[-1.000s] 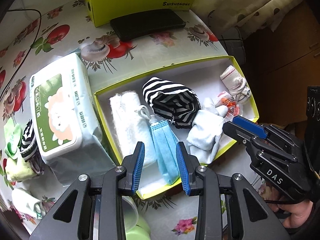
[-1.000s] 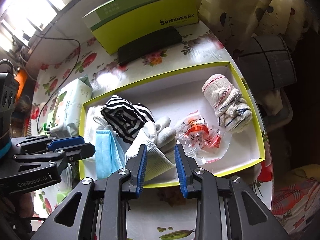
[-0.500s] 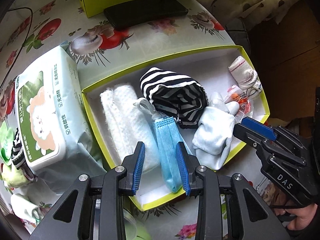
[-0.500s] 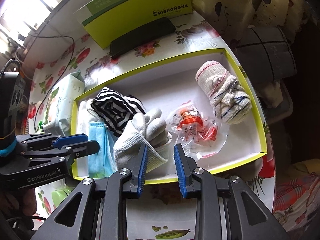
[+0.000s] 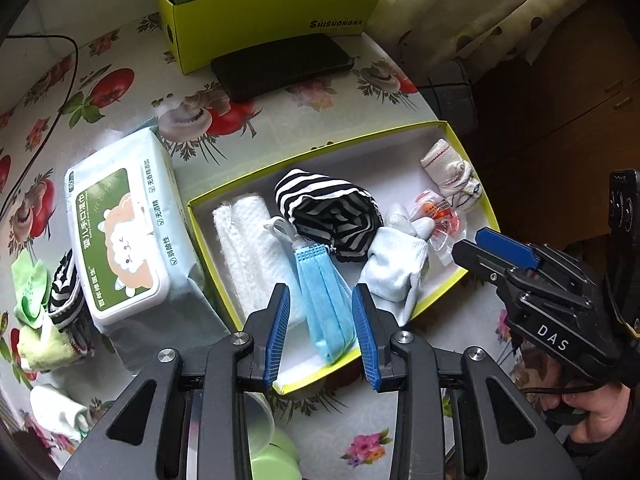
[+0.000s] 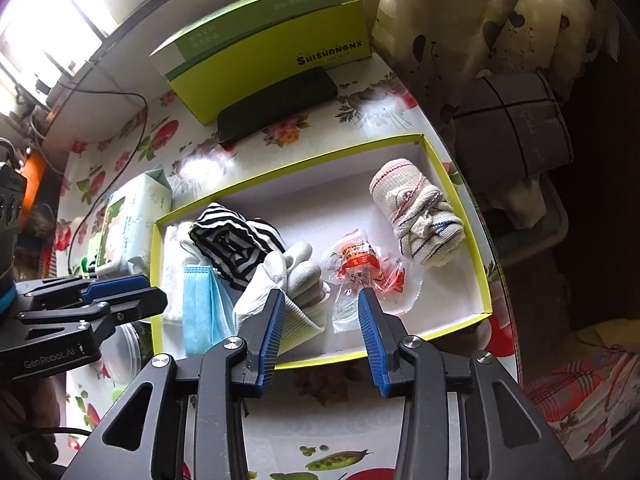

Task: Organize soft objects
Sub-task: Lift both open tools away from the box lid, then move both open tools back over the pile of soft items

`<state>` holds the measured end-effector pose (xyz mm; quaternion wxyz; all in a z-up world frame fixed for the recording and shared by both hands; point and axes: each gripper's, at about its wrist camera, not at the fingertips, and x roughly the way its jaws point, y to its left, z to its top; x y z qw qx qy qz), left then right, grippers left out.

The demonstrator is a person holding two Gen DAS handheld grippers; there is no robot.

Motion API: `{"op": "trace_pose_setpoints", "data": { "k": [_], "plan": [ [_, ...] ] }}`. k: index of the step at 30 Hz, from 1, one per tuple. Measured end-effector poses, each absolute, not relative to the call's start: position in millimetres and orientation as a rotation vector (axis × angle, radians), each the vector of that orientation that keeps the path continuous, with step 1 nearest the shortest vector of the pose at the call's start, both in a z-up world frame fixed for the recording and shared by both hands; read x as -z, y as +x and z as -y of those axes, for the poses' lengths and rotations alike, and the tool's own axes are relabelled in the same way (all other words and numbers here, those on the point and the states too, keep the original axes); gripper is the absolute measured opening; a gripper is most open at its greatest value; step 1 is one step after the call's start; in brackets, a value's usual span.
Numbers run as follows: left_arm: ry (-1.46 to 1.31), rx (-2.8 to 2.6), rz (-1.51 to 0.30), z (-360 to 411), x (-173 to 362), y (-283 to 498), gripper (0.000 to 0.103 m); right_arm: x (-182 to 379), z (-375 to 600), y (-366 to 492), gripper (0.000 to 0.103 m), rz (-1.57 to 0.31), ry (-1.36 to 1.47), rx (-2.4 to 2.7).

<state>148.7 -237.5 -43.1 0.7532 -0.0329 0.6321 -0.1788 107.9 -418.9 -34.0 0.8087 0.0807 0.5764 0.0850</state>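
Note:
A yellow-rimmed white box point(image 5: 320, 148) point(image 6: 456, 184) holds a white towel point(image 5: 248, 248), a striped cloth point(image 5: 328, 212) point(image 6: 236, 244), a blue mask point(image 5: 324, 296) point(image 6: 196, 300), a white glove point(image 5: 396, 268) point(image 6: 288, 280), an orange packet point(image 5: 438, 216) point(image 6: 360, 264) and a rolled sock point(image 5: 452, 172) point(image 6: 416, 216). My left gripper point(image 5: 320, 328) is open and empty above the mask at the box's near edge. My right gripper point(image 6: 322, 328) is open and empty above the near edge, between glove and packet.
A wet-wipes pack point(image 5: 120, 236) lies left of the box. Loose striped, green and white socks point(image 5: 52, 312) lie at the far left. A black phone point(image 5: 280, 66) and a green carton point(image 5: 272, 12) stand behind. A green cup point(image 5: 272, 452) sits under my left gripper.
Both grippers have drawn back and up from the box. The right gripper's jaws have opened wider. The items in the box have not moved.

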Motion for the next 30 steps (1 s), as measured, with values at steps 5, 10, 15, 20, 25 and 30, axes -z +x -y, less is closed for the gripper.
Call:
{"op": "trace_pose_setpoints", "data": {
  "k": [5,10,15,20,25,30],
  "plan": [
    [-0.065,0.400,-1.346,233,28,140,0.034,26,408,99,0.041,-1.230,0.160,-0.223],
    [-0.086,0.403,-1.321,224,19,130,0.034,21,399,90,0.041,-1.243,0.161,-0.227],
    [-0.106,0.393,-1.297,210,12,118,0.034,13,385,82,0.043,-1.250,0.133,-0.241],
    [-0.129,0.379,-1.271,193,5,108,0.034,4,366,77,0.044,-1.251,0.099,-0.279],
    [-0.184,0.344,-1.253,166,-1,100,0.034,-7,338,76,0.045,-1.251,0.050,-0.334],
    [-0.224,0.288,-1.226,135,-6,89,0.034,-17,306,77,0.046,-1.250,0.001,-0.396]
  ]
}}
